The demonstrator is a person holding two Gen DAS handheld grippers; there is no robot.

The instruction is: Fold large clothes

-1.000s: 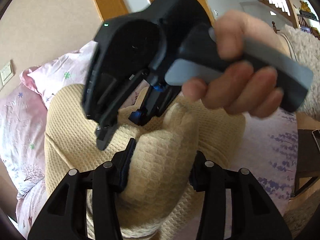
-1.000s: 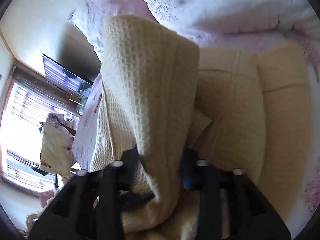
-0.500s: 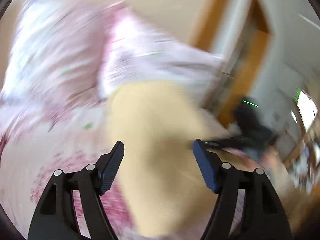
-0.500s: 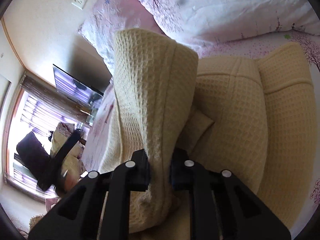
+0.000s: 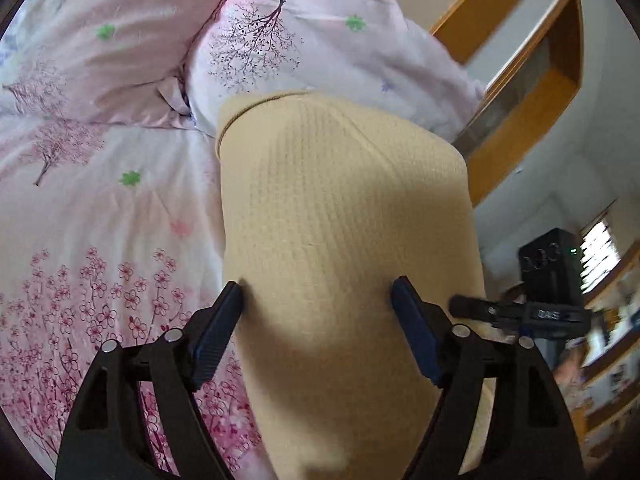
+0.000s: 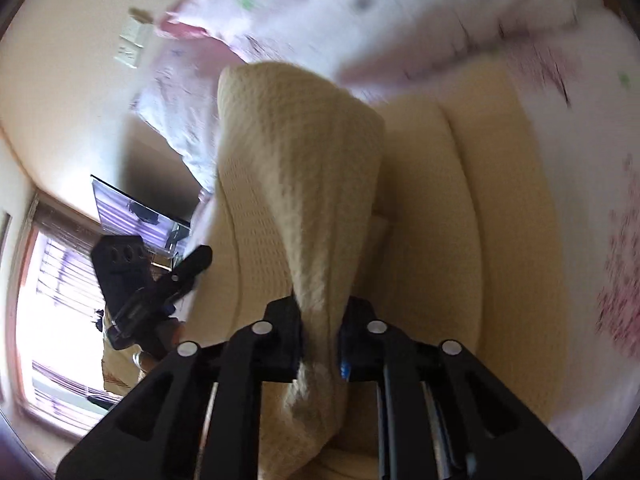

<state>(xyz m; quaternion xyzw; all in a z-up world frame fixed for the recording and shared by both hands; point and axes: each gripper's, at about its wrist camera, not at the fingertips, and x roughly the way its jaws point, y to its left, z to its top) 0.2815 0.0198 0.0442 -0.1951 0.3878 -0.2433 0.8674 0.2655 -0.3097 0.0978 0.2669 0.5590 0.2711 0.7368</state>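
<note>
A large cream waffle-knit garment point(image 5: 344, 216) lies on a pink floral bed. My left gripper point(image 5: 320, 312) is open, its blue-padded jaws wide apart either side of a broad fold of the garment. My right gripper point(image 6: 320, 328) is shut on a raised fold of the same garment point(image 6: 296, 168), holding it up above the folded layers point(image 6: 460, 220) on the bed. The right gripper also shows at the right edge of the left wrist view point(image 5: 548, 300); the left gripper shows at the left of the right wrist view point(image 6: 140, 280).
Pink floral pillows point(image 5: 120, 40) lie at the head of the bed, and floral bedding point(image 5: 100, 260) spreads left of the garment. A wooden door frame point(image 5: 532, 92) stands at the right. A window point(image 6: 52, 320) and wall sockets point(image 6: 130, 44) are on the left of the right wrist view.
My left gripper has let go of the garment, opened wide and swung away from the right gripper. My right gripper has closed tighter on its fold and kept it raised.
</note>
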